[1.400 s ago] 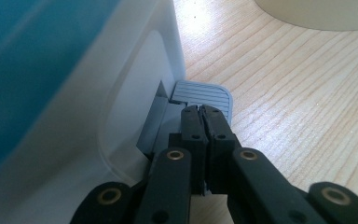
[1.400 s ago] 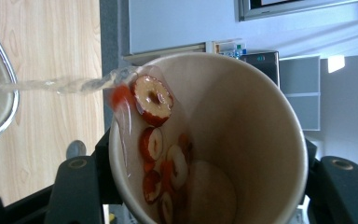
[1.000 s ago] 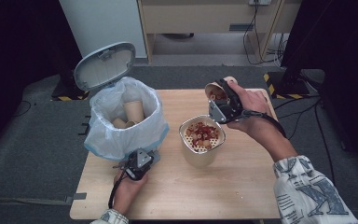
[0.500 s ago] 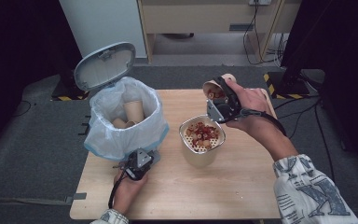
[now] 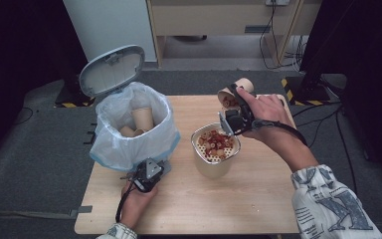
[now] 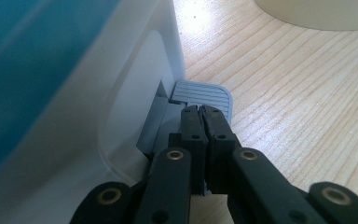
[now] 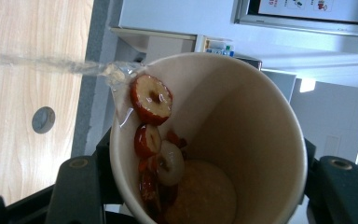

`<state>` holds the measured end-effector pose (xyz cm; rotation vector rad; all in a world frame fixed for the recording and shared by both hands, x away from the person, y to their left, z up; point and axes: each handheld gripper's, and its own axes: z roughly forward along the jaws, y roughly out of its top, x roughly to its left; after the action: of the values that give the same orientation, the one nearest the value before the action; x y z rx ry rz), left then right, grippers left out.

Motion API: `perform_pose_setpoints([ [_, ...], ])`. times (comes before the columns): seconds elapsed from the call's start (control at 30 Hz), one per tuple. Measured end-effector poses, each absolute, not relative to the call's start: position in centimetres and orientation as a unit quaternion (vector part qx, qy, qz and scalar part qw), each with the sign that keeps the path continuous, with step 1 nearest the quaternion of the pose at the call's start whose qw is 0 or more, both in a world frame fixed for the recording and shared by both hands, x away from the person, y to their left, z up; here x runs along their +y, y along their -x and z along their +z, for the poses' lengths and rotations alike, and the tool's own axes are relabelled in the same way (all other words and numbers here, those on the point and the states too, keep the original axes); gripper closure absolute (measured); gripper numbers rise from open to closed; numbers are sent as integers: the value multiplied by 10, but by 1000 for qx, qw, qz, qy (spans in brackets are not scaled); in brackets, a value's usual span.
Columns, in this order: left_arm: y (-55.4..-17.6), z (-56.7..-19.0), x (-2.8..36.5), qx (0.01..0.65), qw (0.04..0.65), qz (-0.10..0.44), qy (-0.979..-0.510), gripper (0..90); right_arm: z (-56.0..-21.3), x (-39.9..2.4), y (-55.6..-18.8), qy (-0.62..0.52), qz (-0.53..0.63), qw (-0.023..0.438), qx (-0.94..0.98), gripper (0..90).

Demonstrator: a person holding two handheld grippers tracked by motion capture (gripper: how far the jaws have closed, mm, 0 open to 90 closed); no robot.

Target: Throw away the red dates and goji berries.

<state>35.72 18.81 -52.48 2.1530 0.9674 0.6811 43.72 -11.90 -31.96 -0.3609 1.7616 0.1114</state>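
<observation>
Nearest the person, the left gripper (image 6: 200, 109) has its jaws pressed together with nothing between them, the tips bearing down on the grey pedal (image 6: 205, 93) of the lined bin (image 5: 129, 144). It has not shifted over the last second, and the lid (image 5: 112, 69) stands open.

Farther out, the right gripper (image 5: 234, 102) has its jaws clamped on the wall of the paper cup (image 5: 238, 89), held in the air just above and behind the strainer pot (image 5: 214, 167) at the middle of the worktop (image 5: 204, 199). Compared with a second ago, the cup has tipped a little further toward the pot. A thin stream of liquid (image 7: 51, 65) leaves the lip, while red fruit slices (image 7: 151, 99) cling to the inner wall at the rim.

The emptying looks well under way but unfinished, since solids remain at the cup's bottom and will likely need a steeper tilt.

The strainer is already heaped with slices. Used cups (image 5: 142, 117) sit in the bin, and nothing lies between cup and bin.
</observation>
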Motion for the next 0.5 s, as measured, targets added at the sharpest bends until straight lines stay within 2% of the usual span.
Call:
perform_pose_setpoints([
  [0.5, -357, -525, 188, 371, 335, 262, -826, 873, -324, -119, -436, 170, 34, 625, 761, 369],
])
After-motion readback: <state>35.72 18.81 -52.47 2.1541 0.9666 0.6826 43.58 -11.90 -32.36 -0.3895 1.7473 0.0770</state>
